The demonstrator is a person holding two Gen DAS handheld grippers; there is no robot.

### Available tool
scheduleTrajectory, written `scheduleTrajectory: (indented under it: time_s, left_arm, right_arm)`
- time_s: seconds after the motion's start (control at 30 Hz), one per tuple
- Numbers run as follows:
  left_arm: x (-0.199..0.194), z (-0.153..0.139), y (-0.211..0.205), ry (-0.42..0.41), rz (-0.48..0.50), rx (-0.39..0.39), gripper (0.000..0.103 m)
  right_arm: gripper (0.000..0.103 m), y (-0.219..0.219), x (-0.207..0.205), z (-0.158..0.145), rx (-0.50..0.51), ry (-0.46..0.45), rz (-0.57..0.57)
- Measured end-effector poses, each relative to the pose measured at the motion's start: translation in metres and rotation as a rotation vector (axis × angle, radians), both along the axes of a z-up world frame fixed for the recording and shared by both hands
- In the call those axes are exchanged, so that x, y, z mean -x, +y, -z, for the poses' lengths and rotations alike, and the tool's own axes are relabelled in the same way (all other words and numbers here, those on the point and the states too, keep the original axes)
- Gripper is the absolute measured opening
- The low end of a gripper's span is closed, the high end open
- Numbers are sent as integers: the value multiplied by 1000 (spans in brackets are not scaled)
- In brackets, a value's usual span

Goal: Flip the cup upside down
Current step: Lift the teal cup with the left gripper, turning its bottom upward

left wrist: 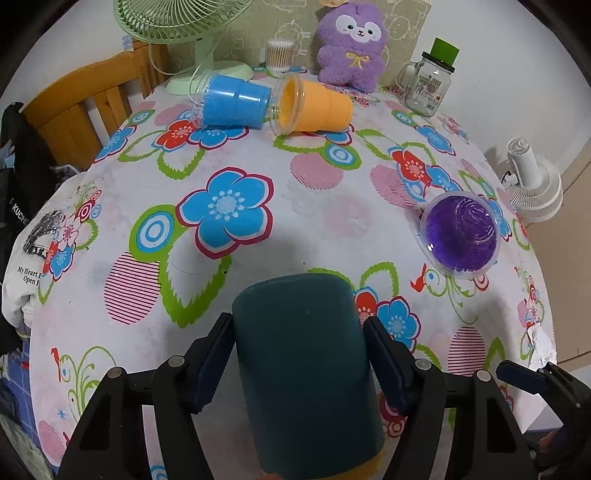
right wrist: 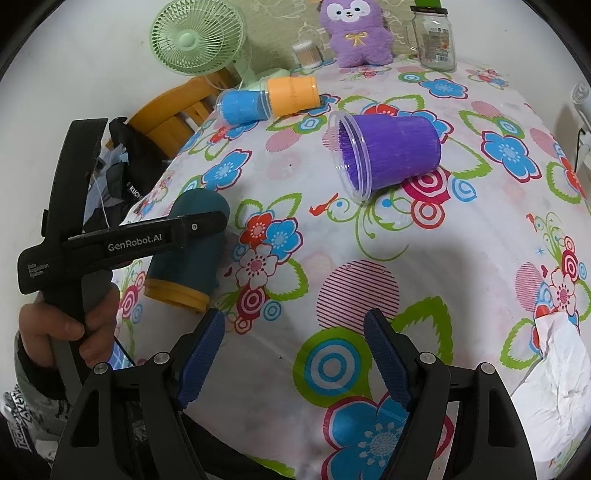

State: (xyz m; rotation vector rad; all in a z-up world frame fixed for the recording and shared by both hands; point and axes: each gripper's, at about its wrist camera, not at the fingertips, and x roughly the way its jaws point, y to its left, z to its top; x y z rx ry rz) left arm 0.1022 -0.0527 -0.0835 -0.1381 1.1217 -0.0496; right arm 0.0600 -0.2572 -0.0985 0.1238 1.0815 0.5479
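- Gripping the dark teal cup [left wrist: 301,369] by its sides, the left tool [left wrist: 299,365] has both dark blue pads pressed against the cup's wall; the cup's closed base points away from the camera and its yellow rim [right wrist: 175,293] sits lowest, toward the person.
- In the right wrist view the teal cup stands tilted at the left edge of the worktop [right wrist: 369,236], its yellow rim on or just above the flowered cloth; which of the two cannot be told.
- A bare hand [right wrist: 70,325] grips the handle of the left tool, below and left of the teal cup.
- Far behind the teal cup, a blue cup [left wrist: 232,101] and an orange cup [left wrist: 314,109] lie on their sides, touching one another, each in a clear outer shell.
- A green fan [left wrist: 184,22] stands behind those two, with a purple plush toy [left wrist: 351,48] and a glass jar with a green cap [left wrist: 428,81] further right along the back.
- To the right of the teal cup a purple cup [right wrist: 391,153] lies on its side, well apart from it, mouth turned toward the left.
- The right tool [right wrist: 295,358] hovers over bare cloth to the right of the teal cup, its blue ridged fingers [right wrist: 201,354] spread wide with nothing between them.
- A crumpled white paper [right wrist: 557,373] lies at the far right edge.
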Motion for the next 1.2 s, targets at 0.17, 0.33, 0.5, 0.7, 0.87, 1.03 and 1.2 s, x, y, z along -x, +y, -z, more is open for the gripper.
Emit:
scheduleTrajectory:
  time_s: [0.17, 0.33, 0.5, 0.7, 0.87, 1.03, 1.2]
  left_arm:
    - [5, -9, 0, -23, 3, 6, 71]
    - [11, -19, 0, -53, 8, 7, 70]
    - [16, -28, 0, -76, 11, 10, 70]
    - [22, -36, -1, -98, 16, 10, 69]
    - [26, -43, 0, -114, 18, 11, 69]
    - [32, -49, 0, -133, 18, 12, 69]
    - [37, -54, -1, -146, 21, 15, 69]
  right_arm:
    - [80, 0, 2, -2, -1, -6, -3]
    - [80, 1, 5, -4, -3, -11, -9]
    - [80, 3, 9, -7, -3, -20, -16]
    - [80, 5, 13, -11, -2, -28, -20]
    - [80, 7, 15, -15, -3, -37, -23]
    - [80, 10, 14, -22, -6, -57, -23]
    - [80, 15, 14, -29, -9, -74, -32]
